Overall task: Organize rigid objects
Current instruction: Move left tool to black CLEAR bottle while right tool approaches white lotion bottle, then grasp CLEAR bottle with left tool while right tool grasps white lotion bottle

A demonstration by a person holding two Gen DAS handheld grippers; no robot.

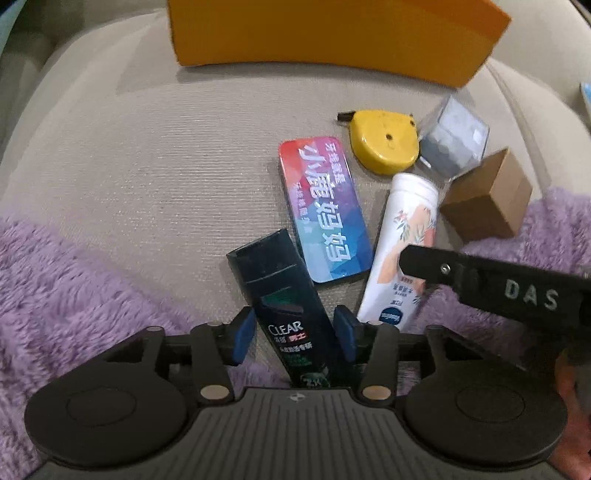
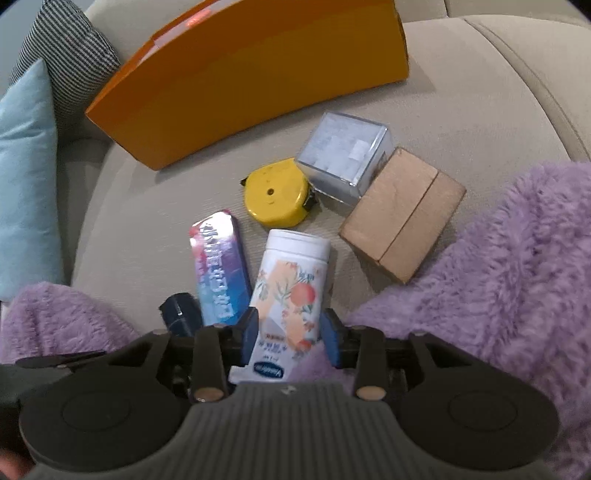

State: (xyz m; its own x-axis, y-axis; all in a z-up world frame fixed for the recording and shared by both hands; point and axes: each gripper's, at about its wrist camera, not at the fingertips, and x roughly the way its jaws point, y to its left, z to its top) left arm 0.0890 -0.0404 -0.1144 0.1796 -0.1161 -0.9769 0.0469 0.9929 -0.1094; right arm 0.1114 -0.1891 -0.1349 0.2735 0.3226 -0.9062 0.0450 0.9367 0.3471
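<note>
Shampoo is what the left wrist view is centred on: a dark bottle [image 1: 286, 314] lies on the beige cushion [image 1: 129, 184] with its lower end between the blue pads of the left gripper [image 1: 293, 334], whose jaws are spread with a gap on each side, so nothing is pinched. Beside it lie a colourful tin [image 1: 325, 210], a white tube [image 1: 402, 243], a yellow tape measure [image 1: 384, 142], a clear box [image 1: 454, 138] and a cardboard box [image 1: 487, 195], with an orange box [image 1: 332, 33] behind them, and a purple blanket [image 1: 74, 288] at both sides. In the right wrist view the white tube [image 2: 291, 291] is seen lying between the pads of the right gripper [image 2: 290, 334]; the jaws are partly spread and contact with the tube cannot be told with certainty, though a gap seems left. The bottle's cap [image 2: 181, 308] is glimpsed at the left, next to the tin [image 2: 218, 269]. The step is judged to be the placing or picking of these two items in a row; whichever it is, a straight lift of each gripper is called for, so that neighbours are not knocked.
</note>
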